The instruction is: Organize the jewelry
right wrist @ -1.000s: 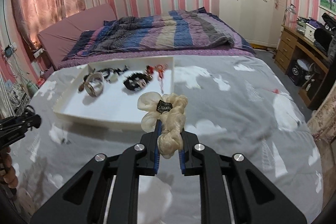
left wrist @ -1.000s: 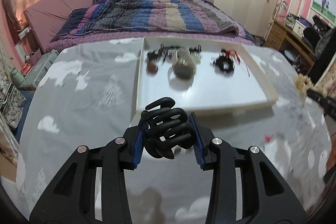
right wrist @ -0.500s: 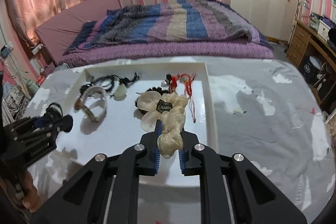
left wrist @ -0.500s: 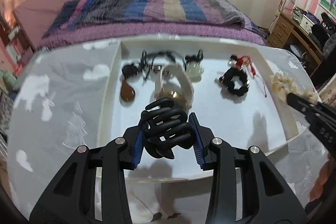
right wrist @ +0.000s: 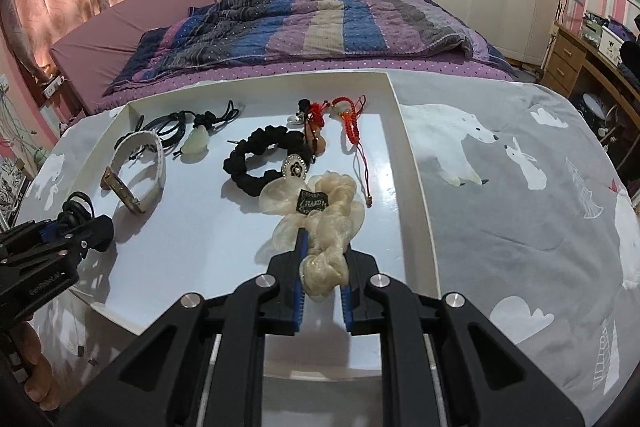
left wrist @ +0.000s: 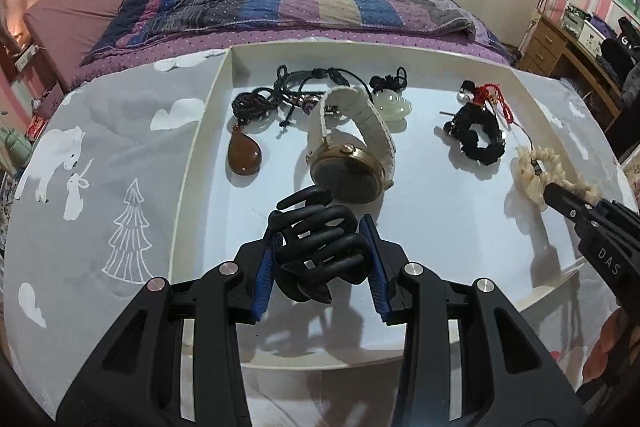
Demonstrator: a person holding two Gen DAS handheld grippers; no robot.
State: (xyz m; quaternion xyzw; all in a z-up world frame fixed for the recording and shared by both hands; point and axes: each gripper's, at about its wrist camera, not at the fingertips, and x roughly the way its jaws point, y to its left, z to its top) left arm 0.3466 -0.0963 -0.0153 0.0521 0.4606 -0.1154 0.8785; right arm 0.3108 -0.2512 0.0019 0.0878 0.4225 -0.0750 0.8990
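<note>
Pink-striped walls and a rumpled striped quilt (right wrist: 320,27) back a table under a grey polar-bear cloth (right wrist: 500,187), where a white tray (right wrist: 408,163) takes in the jewelry. My left gripper (left wrist: 320,251) is clamped on a black claw clip (left wrist: 316,247), held low over the tray's near half, just short of the watch (left wrist: 352,163). My right gripper (right wrist: 322,263) is pinched tight on a cream scrunchie (right wrist: 320,215), whose free end droops over the tray floor beside the black scrunchie (right wrist: 264,159); whether it touches the floor I cannot tell.

Already lying in the tray: the watch on its white strap, a brown pendant (left wrist: 244,157) on black cord, a pale jade pendant (left wrist: 394,107), the black scrunchie with its sparkly charm, and a red knotted cord (right wrist: 352,119) near the right wall. Those pieces look sorted.

By my reading, the job is near its end: both last items are over the tray but neither is set down. What is left is lowering each into a bare patch and letting go. No further loose pieces show on the cloth in either view.
</note>
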